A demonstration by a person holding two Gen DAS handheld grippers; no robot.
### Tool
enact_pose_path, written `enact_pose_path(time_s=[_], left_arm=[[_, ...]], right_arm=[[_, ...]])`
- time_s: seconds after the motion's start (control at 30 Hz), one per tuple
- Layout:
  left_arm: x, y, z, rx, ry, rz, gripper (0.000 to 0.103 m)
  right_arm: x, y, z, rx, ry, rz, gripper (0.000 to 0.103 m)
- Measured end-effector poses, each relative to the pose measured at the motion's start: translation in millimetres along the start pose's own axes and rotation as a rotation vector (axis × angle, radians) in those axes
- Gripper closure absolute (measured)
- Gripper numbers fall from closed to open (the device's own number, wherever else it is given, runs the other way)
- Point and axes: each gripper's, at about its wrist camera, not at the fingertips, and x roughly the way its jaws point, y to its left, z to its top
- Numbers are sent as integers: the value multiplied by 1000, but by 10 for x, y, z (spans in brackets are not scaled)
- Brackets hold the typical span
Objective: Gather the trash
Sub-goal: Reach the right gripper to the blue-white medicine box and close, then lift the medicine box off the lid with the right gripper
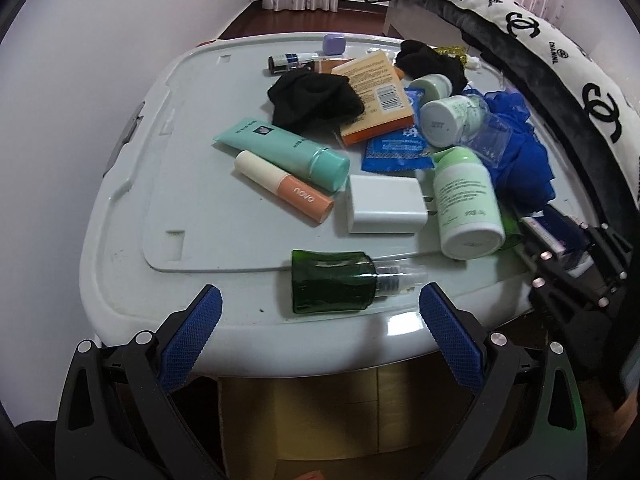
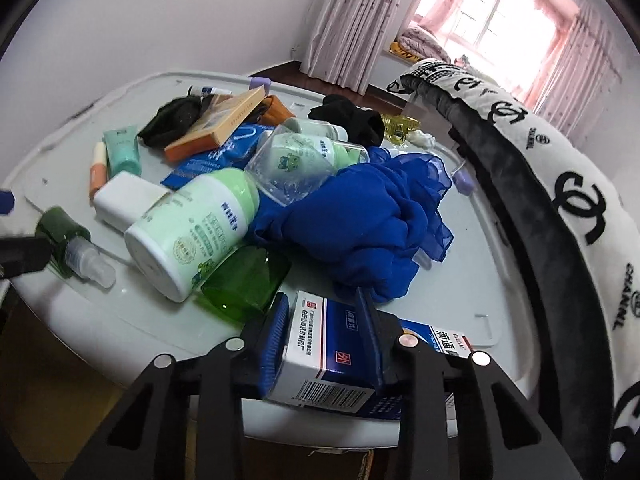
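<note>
Our right gripper (image 2: 324, 336) clamps the medicine box (image 2: 320, 364), long axis running 10 to 4 o'clock; left gripper (image 1: 320, 320) gapes, empty.

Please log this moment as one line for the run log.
task: collect trash | left gripper: open, near green bottle | right gripper: shut on medicine box | table: cluttered

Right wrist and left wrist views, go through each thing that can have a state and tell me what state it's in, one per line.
Left gripper: open, holding nothing.
Right gripper: shut on the blue-and-white medicine box.
Green spray bottle: lying on its side, clear cap on.
White-and-green bottle: tipped over, lid on.
Teal tube: lying flat, capped.
Blue cloth: crumpled in a heap.
Orange box: lying flat, closed.
</note>
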Motion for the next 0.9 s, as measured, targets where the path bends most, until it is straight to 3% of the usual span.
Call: enact_pose_path(time_s=[0.03,0.07,0.13,0.3,0.43,0.6,0.7,0.9], left_arm=[[3,16,-3,-5,2,2,6],[11,38,0,-13,6,0,6],[17,67,6,-27,7,-3,6],[-11,47,10,-22,-16,-3,6],[5,-35,4,10,-31,16,6],[45,-108,11,22,-28,3,6],[44,-147,13,28,-35,-2,6],[87,-175,44,31,-23,-18,6]], right_arm=[[10,-38,-4,17,4,-13,63],[28,-86,-19,36,17,-20,34],[49,-131,-23,65,25,-60,4],[32,-83,-14,34,25,-138,5],[53,-133,-27,60,53,-143,5],[67,-248,-95,128,92,-50,5],[-50,-208,-181,138,84,-116,5],[-116,-538,-297,280,78,-100,5]])
